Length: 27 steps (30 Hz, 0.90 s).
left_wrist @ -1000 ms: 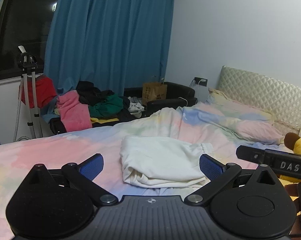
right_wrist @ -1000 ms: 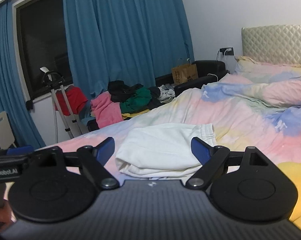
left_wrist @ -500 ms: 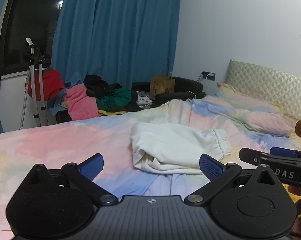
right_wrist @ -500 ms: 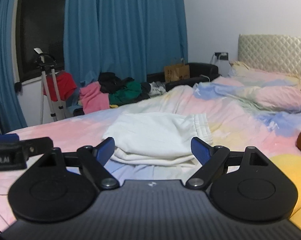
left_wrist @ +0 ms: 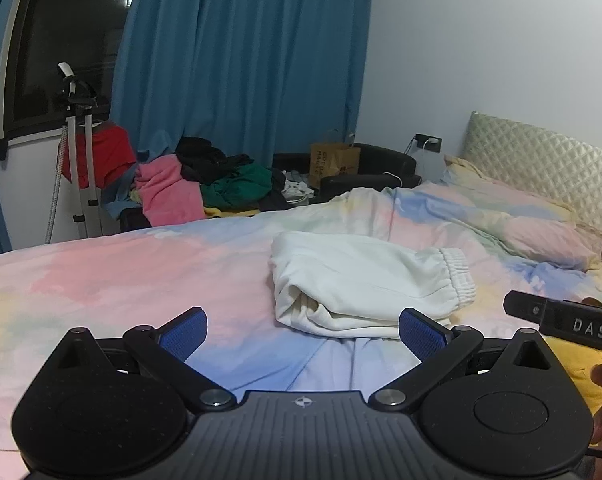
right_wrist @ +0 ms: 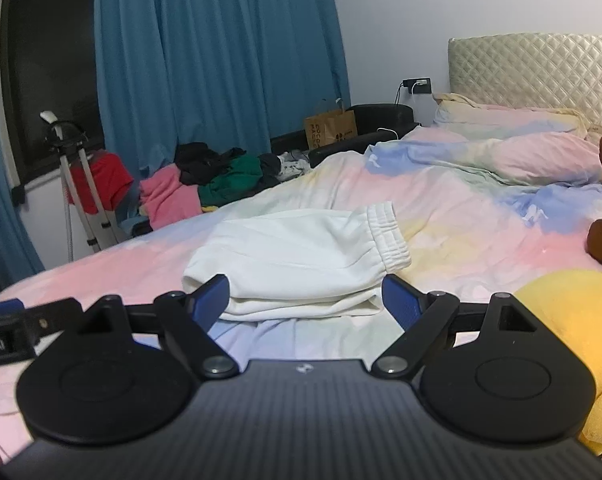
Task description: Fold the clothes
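Observation:
A folded white garment [left_wrist: 365, 280] with an elastic cuff lies on the pastel bedspread [left_wrist: 121, 276]. It also shows in the right wrist view [right_wrist: 297, 264]. My left gripper [left_wrist: 303, 330] is open and empty, held above the bed just short of the garment's near edge. My right gripper [right_wrist: 305, 300] is open and empty, its fingers framing the near edge of the garment without touching it. The right gripper's side shows at the right of the left wrist view [left_wrist: 565, 322], and the left gripper's side shows at the left of the right wrist view [right_wrist: 25, 320].
A pile of unfolded clothes [left_wrist: 205, 188] lies beyond the far edge of the bed, by blue curtains [left_wrist: 237, 60]. A tripod [left_wrist: 77, 152] stands at the left. Pillows [right_wrist: 521, 148] and a quilted headboard [right_wrist: 541, 68] are at the right. A yellow plush toy [right_wrist: 573, 320] lies near the right gripper.
Both grippers have pulled back and risen slightly from the garment, which now sits farther ahead. Both stayed open and empty. The garment has not moved.

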Each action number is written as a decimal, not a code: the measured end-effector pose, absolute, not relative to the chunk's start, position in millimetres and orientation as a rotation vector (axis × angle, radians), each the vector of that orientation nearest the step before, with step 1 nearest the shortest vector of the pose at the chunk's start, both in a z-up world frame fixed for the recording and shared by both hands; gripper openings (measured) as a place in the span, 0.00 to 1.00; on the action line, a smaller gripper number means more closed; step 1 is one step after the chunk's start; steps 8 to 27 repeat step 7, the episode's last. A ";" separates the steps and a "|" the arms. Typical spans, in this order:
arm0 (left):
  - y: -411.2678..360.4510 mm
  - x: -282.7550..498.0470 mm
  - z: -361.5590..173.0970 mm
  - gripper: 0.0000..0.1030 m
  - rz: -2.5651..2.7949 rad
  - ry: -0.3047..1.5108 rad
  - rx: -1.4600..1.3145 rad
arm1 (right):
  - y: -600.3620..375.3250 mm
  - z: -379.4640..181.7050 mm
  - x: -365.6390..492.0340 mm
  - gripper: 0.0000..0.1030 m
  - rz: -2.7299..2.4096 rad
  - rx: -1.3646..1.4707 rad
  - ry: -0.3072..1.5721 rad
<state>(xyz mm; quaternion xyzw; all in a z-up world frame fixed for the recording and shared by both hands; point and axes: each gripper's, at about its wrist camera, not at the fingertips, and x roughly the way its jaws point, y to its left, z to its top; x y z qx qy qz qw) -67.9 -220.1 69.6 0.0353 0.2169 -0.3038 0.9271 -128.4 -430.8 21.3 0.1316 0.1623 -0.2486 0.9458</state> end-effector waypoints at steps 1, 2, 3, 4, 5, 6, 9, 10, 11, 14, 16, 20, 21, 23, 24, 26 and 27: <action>-220.0 -67.6 69.6 1.00 -0.621 0.445 0.074 | -428.6 21.3 -127.1 0.82 -0.506 0.256 0.335; -220.1 -67.3 69.6 1.00 -0.619 0.445 0.075 | -426.4 21.4 -126.3 0.82 -0.505 0.244 0.339; -219.9 -67.4 69.5 1.00 -0.618 0.447 0.074 | -424.1 21.5 -125.8 0.82 -0.505 0.233 0.342; -219.7 -67.5 69.4 1.00 -0.618 0.450 0.073 | -422.1 21.5 -125.3 0.82 -0.505 0.222 0.344; -219.3 -68.0 69.8 1.00 -0.620 0.449 0.073 | -421.1 21.8 -124.8 0.82 -0.505 0.215 0.347; -218.9 -68.6 70.2 1.00 -0.623 0.449 0.072 | -420.3 22.0 -124.5 0.82 -0.505 0.209 0.348; -218.4 -69.1 70.7 1.00 -0.625 0.448 0.072 | -419.6 22.4 -124.3 0.82 -0.506 0.204 0.349; -218.4 -69.1 70.7 1.00 -0.625 0.448 0.072 | -419.6 22.4 -124.3 0.82 -0.506 0.204 0.349; -218.4 -69.1 70.7 1.00 -0.625 0.448 0.072 | -419.6 22.4 -124.3 0.82 -0.506 0.204 0.349; -218.4 -69.1 70.7 1.00 -0.625 0.448 0.072 | -419.6 22.4 -124.3 0.82 -0.506 0.204 0.349; -218.4 -69.1 70.7 1.00 -0.625 0.448 0.072 | -419.6 22.4 -124.3 0.82 -0.506 0.204 0.349; -218.4 -69.1 70.7 1.00 -0.625 0.448 0.072 | -419.6 22.4 -124.3 0.82 -0.506 0.204 0.349; -218.4 -69.1 70.7 1.00 -0.625 0.448 0.072 | -419.6 22.4 -124.3 0.82 -0.506 0.204 0.349; -218.4 -69.1 70.7 1.00 -0.625 0.448 0.072 | -419.6 22.4 -124.3 0.82 -0.506 0.204 0.349; -218.4 -69.1 70.7 1.00 -0.625 0.448 0.072 | -419.6 22.4 -124.3 0.82 -0.506 0.204 0.349; -218.4 -69.1 70.7 1.00 -0.625 0.448 0.072 | -419.6 22.4 -124.3 0.82 -0.506 0.204 0.349; -218.4 -69.1 70.7 1.00 -0.625 0.448 0.072 | -419.6 22.4 -124.3 0.82 -0.506 0.204 0.349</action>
